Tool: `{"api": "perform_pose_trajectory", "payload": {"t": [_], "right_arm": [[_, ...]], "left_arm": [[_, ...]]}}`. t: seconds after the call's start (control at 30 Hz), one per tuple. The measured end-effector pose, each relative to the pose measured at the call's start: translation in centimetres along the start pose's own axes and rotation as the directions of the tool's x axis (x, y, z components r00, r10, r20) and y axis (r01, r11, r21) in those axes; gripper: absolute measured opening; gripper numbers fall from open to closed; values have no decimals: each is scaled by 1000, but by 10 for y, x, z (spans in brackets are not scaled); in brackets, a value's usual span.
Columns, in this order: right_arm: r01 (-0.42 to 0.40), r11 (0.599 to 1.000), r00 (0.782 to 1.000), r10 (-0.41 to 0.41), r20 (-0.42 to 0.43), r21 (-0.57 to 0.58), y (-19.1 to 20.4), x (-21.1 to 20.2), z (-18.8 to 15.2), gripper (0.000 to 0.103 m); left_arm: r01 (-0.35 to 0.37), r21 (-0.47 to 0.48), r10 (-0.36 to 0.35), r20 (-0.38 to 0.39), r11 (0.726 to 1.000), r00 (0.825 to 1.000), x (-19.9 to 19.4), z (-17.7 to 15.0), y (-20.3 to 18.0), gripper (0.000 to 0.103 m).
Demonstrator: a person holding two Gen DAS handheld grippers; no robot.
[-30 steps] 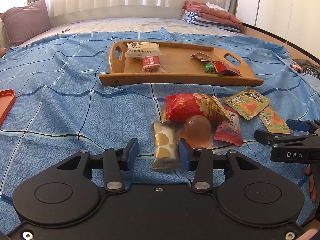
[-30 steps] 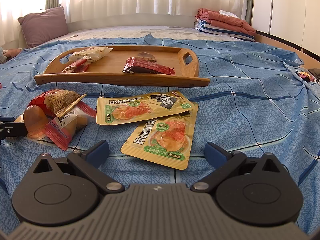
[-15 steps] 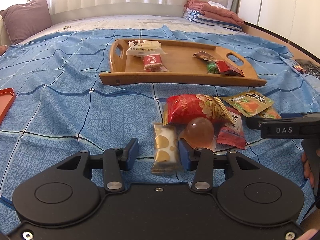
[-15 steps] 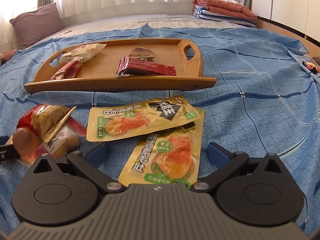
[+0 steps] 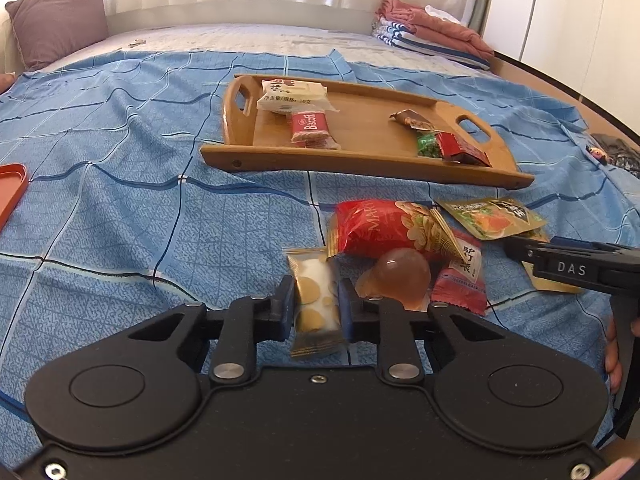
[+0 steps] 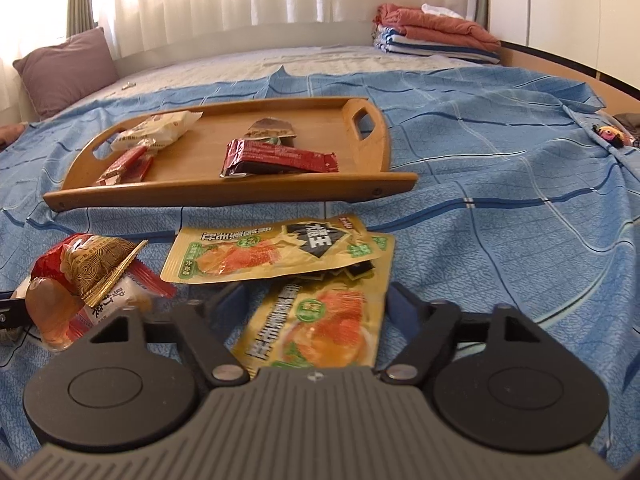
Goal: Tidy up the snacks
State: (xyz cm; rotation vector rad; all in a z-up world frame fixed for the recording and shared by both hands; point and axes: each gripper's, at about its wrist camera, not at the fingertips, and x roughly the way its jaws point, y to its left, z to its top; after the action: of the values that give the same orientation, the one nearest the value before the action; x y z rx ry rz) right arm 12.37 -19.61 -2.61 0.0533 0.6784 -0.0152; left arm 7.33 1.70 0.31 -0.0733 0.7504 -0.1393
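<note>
Left wrist view: left gripper (image 5: 313, 309) at lower centre, blue pads pressed against both sides of a gold-dotted white packet (image 5: 316, 305), closed on it. Just right of that, a brown jelly cup (image 5: 400, 277) touching a red chip bag (image 5: 384, 229) and a small red sachet (image 5: 460, 280). Only here: an orange tray edge (image 5: 12, 188) at far left, and the right gripper's side (image 5: 568, 266) entering from the right edge, marked DAS, over a yellow pouch (image 5: 496, 216); from this side angle, impossible to tell how wide its jaws stand.

Right wrist view: right gripper (image 6: 320, 300) at lower centre, fingers spread wide, gripping nothing. Between them, lying flat on the blue bedspread (image 6: 500, 240), a second yellow pouch (image 6: 320, 328), apart from both pads, its upper end tucked under the first yellow pouch (image 6: 276, 252). Seen only here: this lower pouch nearly whole. Chip bag (image 6: 92, 264) and jelly cup (image 6: 52, 308) at lower left.

Both views: wooden tray (image 5: 360, 160) in the middle distance, holding a white packet (image 5: 292, 96), a Biscoff biscuit (image 5: 310, 128) and a dark red wrapper (image 6: 280, 158). Green wrapper (image 5: 429, 146) plain only in the left view.

Folded blankets (image 6: 436, 36) upper right, mauve pillow (image 5: 56, 20) upper left.
</note>
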Motion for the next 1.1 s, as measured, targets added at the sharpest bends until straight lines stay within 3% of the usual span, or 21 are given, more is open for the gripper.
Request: {"api": "perform_pose_trajectory", "payload": {"t": [0.2, 0.37, 0.53, 0.7, 0.87, 1.1], "right_arm": [[-22, 1000, 1000, 22, 19, 9, -6, -14, -6, 68], [-89, 996, 996, 89, 17, 2, -2, -33, -13, 68], [-144, 986, 989, 145, 4, -81, 15, -52, -25, 69], [-97, 987, 995, 98, 3, -127, 25, -51, -32, 78], [-56, 997, 998, 58, 28, -56, 24, -42, -28, 86], [-2, 998, 1000, 2, 7, -58, 34, -25, -28, 87]], "left_arm": [[7, 6, -7, 3, 1000, 1000, -6, -2, -2, 21], [3, 10, -3, 19, 1000, 1000, -14, -1, -3, 21], [-2, 28, 1, 35, 1000, 999, -21, -2, -5, 21], [-12, 25, 11, 27, 1000, 1000, -20, -6, -6, 21], [-17, 23, 17, 22, 1000, 1000, -18, -7, -5, 21], [-27, 12, 27, 15, 1000, 1000, -9, -9, -1, 24]]}}
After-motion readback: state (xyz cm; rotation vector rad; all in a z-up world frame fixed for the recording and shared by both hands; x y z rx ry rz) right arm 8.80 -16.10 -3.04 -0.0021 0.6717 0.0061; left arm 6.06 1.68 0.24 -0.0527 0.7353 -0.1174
